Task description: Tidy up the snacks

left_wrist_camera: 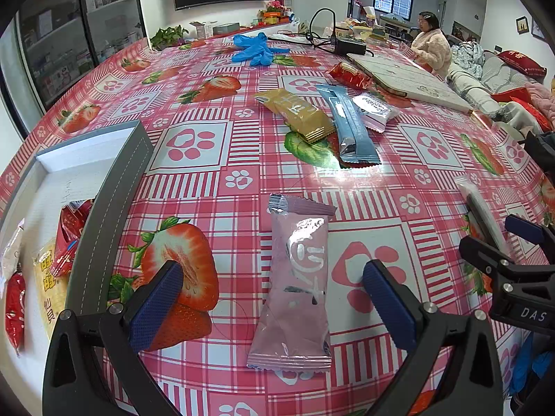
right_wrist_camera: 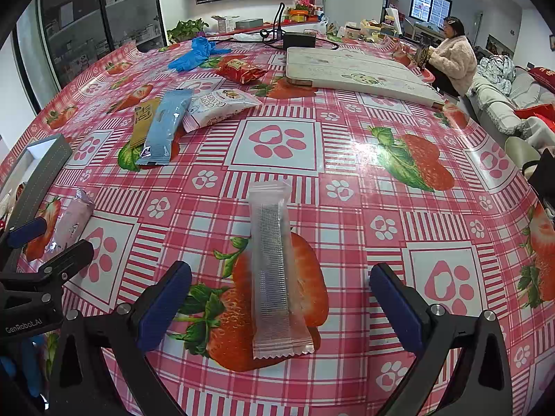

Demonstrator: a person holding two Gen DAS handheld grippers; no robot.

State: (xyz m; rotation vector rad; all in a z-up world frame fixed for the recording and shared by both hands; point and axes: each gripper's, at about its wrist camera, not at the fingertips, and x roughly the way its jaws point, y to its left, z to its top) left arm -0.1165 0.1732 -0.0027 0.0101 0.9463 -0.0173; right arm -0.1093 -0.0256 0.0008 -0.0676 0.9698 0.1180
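Tabletop [left_wrist_camera: 242, 159], covered in a glossy pink-and-white checked oilcloth printed with strawberries and paw marks. Far left: grey-rimmed rectangular storage box with a white interior [left_wrist_camera: 114, 187], holding several snack packets, among them a red foil packet [left_wrist_camera: 71, 228] and a yellow packet with printed characters [left_wrist_camera: 48, 284]; the others are cut off by the frame edge and cannot be told apart. Left claw [left_wrist_camera: 274, 277]: blue-padded fingers spread wide, holding nothing, one to each side of a pale pink foil snack packet with silver lettering [left_wrist_camera: 295, 284] that lies flat on the tabletop, lengthwise between them and touching neither. Centre, farther back: gold foil snack packet [left_wrist_camera: 298, 112], long light-blue foil stick packet [left_wrist_camera: 350, 124] just beside it, and white pillow-shaped snack packet with printed label [left_wrist_camera: 374, 109], the blue one partly overlapping its neighbours. Behind these: crinkled red snack bag [left_wrist_camera: 350, 74] and a pair of blue disposable gloves [left_wrist_camera: 256, 48]. Right of the group: flat off-white folded board with a small cartoon print [right_wrist_camera: 353, 69], resting on the tabletop. Right claw [right_wrist_camera: 279, 284]: blue-padded fingers likewise wide apart and empty, straddling a long clear frosted plastic stick packet with a ribbed grey filling [right_wrist_camera: 274, 270], which lies over a printed strawberry, clear of both fingers. Background, far right: a seated person in a fluffy pale coat [right_wrist_camera: 454, 59], beside a sofa with red cushions [right_wrist_camera: 534, 79].
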